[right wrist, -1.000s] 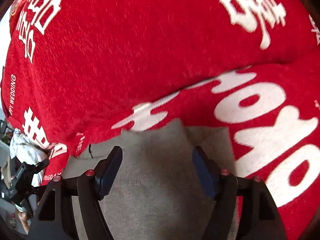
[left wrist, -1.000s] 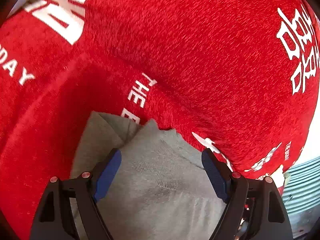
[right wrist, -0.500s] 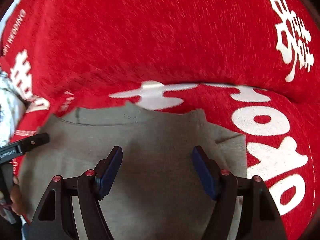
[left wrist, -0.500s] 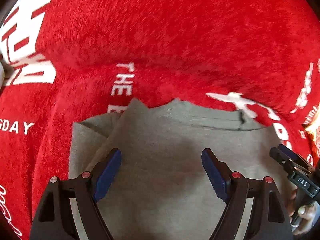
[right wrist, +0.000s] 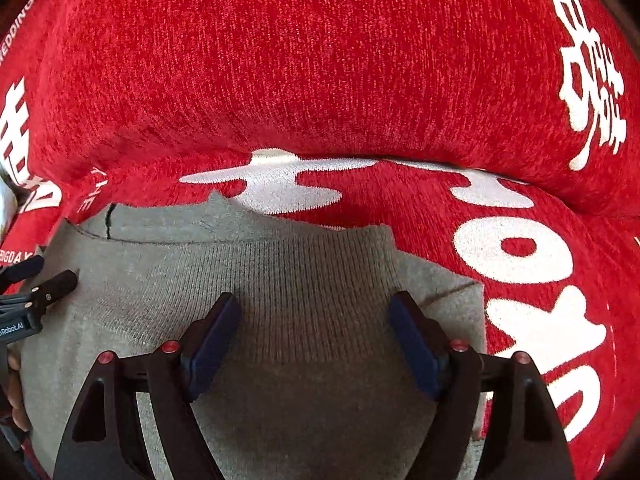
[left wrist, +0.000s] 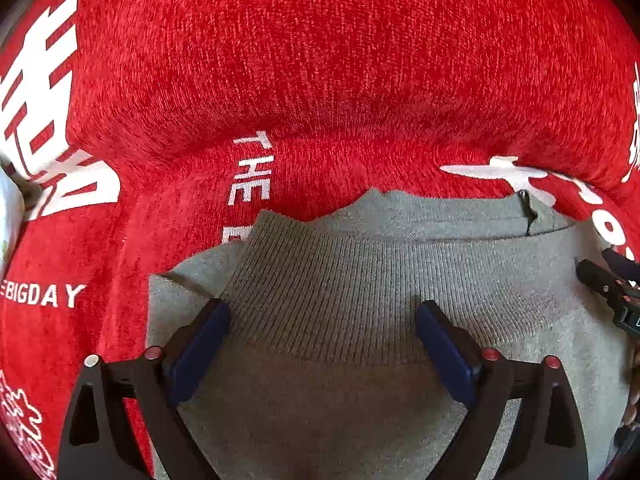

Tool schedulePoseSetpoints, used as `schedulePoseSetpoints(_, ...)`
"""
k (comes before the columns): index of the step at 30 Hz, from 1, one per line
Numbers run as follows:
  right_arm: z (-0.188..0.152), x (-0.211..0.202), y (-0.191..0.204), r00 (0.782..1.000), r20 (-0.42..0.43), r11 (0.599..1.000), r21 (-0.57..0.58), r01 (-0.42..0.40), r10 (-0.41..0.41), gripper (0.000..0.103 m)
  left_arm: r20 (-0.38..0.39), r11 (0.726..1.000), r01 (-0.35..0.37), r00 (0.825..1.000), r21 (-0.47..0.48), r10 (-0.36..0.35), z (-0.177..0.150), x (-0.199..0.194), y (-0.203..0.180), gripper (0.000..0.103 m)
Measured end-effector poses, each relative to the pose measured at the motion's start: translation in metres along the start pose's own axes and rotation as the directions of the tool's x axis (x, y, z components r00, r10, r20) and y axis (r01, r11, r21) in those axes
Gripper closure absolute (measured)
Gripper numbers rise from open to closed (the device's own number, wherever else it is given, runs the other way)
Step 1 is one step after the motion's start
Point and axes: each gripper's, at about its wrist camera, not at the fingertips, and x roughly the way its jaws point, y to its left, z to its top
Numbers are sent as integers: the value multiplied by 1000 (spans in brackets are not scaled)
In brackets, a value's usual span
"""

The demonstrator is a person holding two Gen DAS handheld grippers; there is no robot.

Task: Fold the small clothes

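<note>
While both grippers hang over it with their fingers spread wide, the grey garment [left wrist: 384, 288] lies flat on a red cloth [left wrist: 320, 80] printed with white lettering. It is a knit piece, plain grey, with a band of fine vertical ribbing across its middle and a smoother, fuzzier weave nearer the cameras. A stitched seam runs along the far edge, and a short dark thread or slit [left wrist: 527, 210] breaks that edge toward the right of the left wrist view; the same mark sits at the far left in the right wrist view [right wrist: 109, 220]. The far edge is uneven, rising in small peaks against the red.

Its long axis runs side to side across both views, from one gripper toward the other, and the seamed edge faces away from the cameras. At each outer end a folded flap shows: one at the left [left wrist: 180, 284] in the left wrist view, one at the right [right wrist: 444, 288] in the right wrist view, each tucked beneath the ribbed layer.

The left gripper [left wrist: 322, 334] holds nothing, its blue pads [left wrist: 200, 344] apart above the ribbing. The right gripper [right wrist: 314, 330] is likewise parted and grips nothing. Each shows at the other view's edge, over the grey knit. Whether the fingertips touch the fabric cannot be told.
</note>
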Motion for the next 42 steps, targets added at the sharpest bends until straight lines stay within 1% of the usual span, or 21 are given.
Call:
schedulePoseSetpoints(1, 0, 0, -1, 1000, 3, 1000, 4, -3, 3, 22, 6, 1000, 23, 1000, -6, -23, -1, 1, 2, 1)
schedulePoseSetpoints(3, -1, 0, -2, 1000, 10, 1000, 7, -2, 2, 22, 9, 999, 35, 999, -13, -35, -2, 2, 3, 1)
schedulePoseSetpoints(9, -1, 3, 8, 999, 4, 999, -16, 33, -33, 21, 7, 1000, 10, 1000, 6, -10, -3, 4, -3, 1)
schedulePoseSetpoints(12, 2, 5, 13, 998, -10, 997, -33, 64, -64, 21, 2, 1000, 6, 1000, 11, -6, -3, 4, -4, 1)
schedulePoseSetpoints(14, 5, 1, 18, 993, -44, 993, -49, 105, -107, 21, -12, 1000, -7, 1000, 19, 7, -2, 3, -6, 1)
schedulePoseSetpoints(15, 7, -4, 20, 990, -56, 991, -37, 127, -129, 20, -22, 1000, -17, 1000, 27, 17, 0, 2, -7, 1)
schedulePoseSetpoints(16, 8, -16, 21, 993, -39, 993, 3, 116, -116, 20, -26, 999, -30, 999, 32, 31, 1, -3, -9, 1)
schedulePoseSetpoints(18, 3, -39, 24, 999, 24, 999, 42, 33, -34, 20, 27, 999, -35, 999, 16, 34, -5, -21, -12, 1)
schedulePoseSetpoints(19, -2, -50, 26, 999, 50, 999, 51, 6, -9, 20, 56, 1000, -26, 998, 3, 25, -13, -35, -13, 1)
schedulePoseSetpoints(20, -11, -59, 30, 998, 57, 999, 50, -5, 2, 20, 71, 1000, -11, 997, -6, 11, -20, -43, -15, 1)
schedulePoseSetpoints(22, -29, -67, 39, 999, 47, 1000, 23, -4, 3, 20, 89, 1000, 2, 996, -7, -1, -40, -59, -20, 1)
schedulePoseSetpoints(24, -49, -76, 48, 997, 76, 999, -12, 29, -28, 20, 102, 1000, -14, 995, 15, 12, -58, -70, -25, 1)
schedulePoseSetpoints(26, -67, -84, 54, 993, 109, 998, -42, 48, -43, 20, 132, 998, -40, 991, 53, 33, -77, -79, -34, 1)
schedulePoseSetpoints(28, -81, -84, 57, 995, 93, 997, -52, 48, -43, 20, 135, 994, -70, 989, 87, 58, -91, -79, -41, 1)
schedulePoseSetpoints(30, -88, -78, 57, 997, 58, 997, -56, 59, -56, 20, 118, 992, -81, 991, 93, 70, -99, -72, -42, 1)
schedulePoseSetpoints(31, -93, -77, 55, 996, 57, 996, -54, 66, -63, 20, 130, 996, -63, 990, 68, 53, -102, -73, -37, 1)
schedulePoseSetpoints(34, -105, -87, 50, 993, 99, 997, -44, 67, -62, 20, 119, 999, -27, 993, 24, 24, -107, -77, -28, 1)
schedulePoseSetpoints(37, -118, -103, 47, 988, 140, 997, -33, 64, -59, 20, 132, 999, -34, 991, 34, 30, -114, -85, -25, 1)
schedulePoseSetpoints(39, -127, -114, 43, 984, 162, 997, -11, 70, -67, 19, 146, 1000, -26, 989, 18, 23, -120, -95, -20, 1)
schedulePoseSetpoints(42, -146, -126, 31, 975, 204, 996, 32, 87, -92, 19, 175, 1000, 18, 984, -23, -13, -131, -112, -11, 1)
